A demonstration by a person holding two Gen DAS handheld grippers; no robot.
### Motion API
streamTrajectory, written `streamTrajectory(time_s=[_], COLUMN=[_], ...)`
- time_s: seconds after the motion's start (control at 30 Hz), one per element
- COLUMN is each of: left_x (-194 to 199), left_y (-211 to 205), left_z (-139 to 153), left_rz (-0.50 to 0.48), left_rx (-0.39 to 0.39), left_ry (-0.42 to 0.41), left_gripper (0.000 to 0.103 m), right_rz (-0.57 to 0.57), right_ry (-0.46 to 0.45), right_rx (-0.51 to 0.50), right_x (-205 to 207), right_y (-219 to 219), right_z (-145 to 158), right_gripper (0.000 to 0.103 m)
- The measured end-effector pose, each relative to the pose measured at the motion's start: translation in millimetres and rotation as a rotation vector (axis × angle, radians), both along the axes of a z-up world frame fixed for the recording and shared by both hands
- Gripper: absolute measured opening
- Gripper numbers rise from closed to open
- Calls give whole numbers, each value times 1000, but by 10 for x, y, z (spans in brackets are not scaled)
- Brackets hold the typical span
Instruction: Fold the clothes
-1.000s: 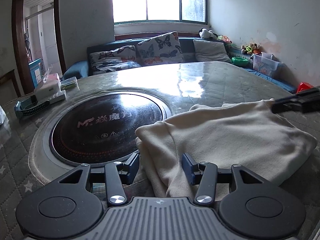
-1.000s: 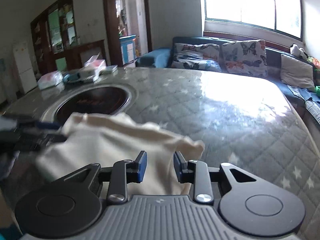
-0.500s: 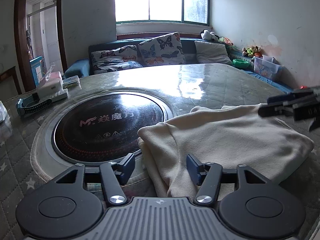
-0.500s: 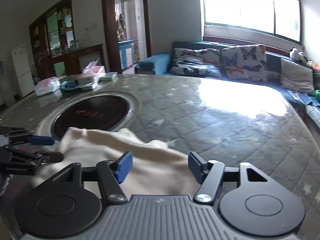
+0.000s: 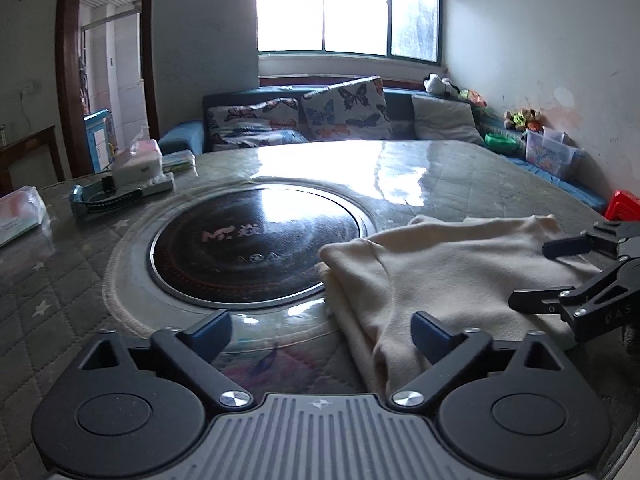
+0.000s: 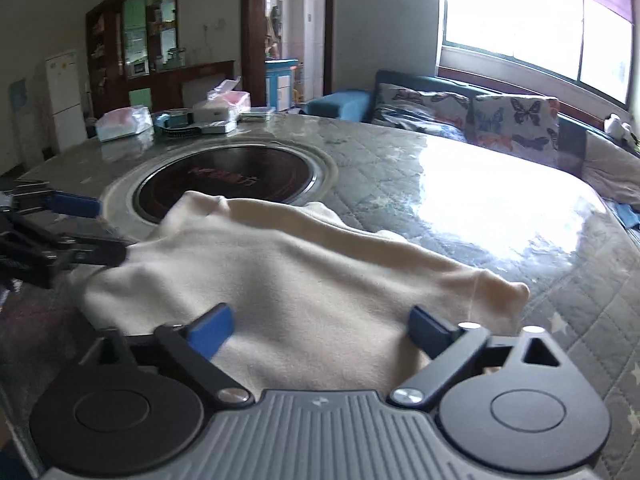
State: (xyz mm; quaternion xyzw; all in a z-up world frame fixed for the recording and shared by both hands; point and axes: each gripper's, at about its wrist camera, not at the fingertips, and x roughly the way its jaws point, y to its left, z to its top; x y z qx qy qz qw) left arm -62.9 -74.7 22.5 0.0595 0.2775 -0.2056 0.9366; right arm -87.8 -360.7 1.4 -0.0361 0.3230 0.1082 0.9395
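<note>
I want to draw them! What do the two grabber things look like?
Both look alike. The left gripper and the right gripper have black angled arms with shiny silver screws, blue pads on the fingertips, two round black discs, and a grey ribbed plate with a tiny star mark in the middle.

Blown-out window (image 5: 346,8) backlight; glare on table (image 6: 480,184); fisheye-bent edges.

1 garment (image 5: 452,276), 2 grippers (image 5: 320,332) (image 6: 316,330), 2 butterfly cushions (image 5: 344,108).

Wide-open right hand-held gripper (image 6: 320,330) over cream garment (image 6: 296,280) beside round cooktop (image 6: 224,178).
</note>
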Motion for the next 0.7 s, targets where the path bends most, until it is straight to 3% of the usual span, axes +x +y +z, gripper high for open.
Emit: streamTrajectory(time_s=[0.13,0.4,0.7], left_x=[-31,-44,-68], left_y=[83,247,320], left_z=[24,35,14], left_rz=[7,12,72], left_rx=[-23,-143,-116], left_ry=[-13,13,10], left_gripper=[103,103,103], right_rz=[-11,-14,24], right_ry=[2,-18,-34], right_rx=[49,45,85], right_x=[17,-12,-17], right_y=[-68,-85,95], right_z=[-48,-69,148], right_gripper=[103,103,103])
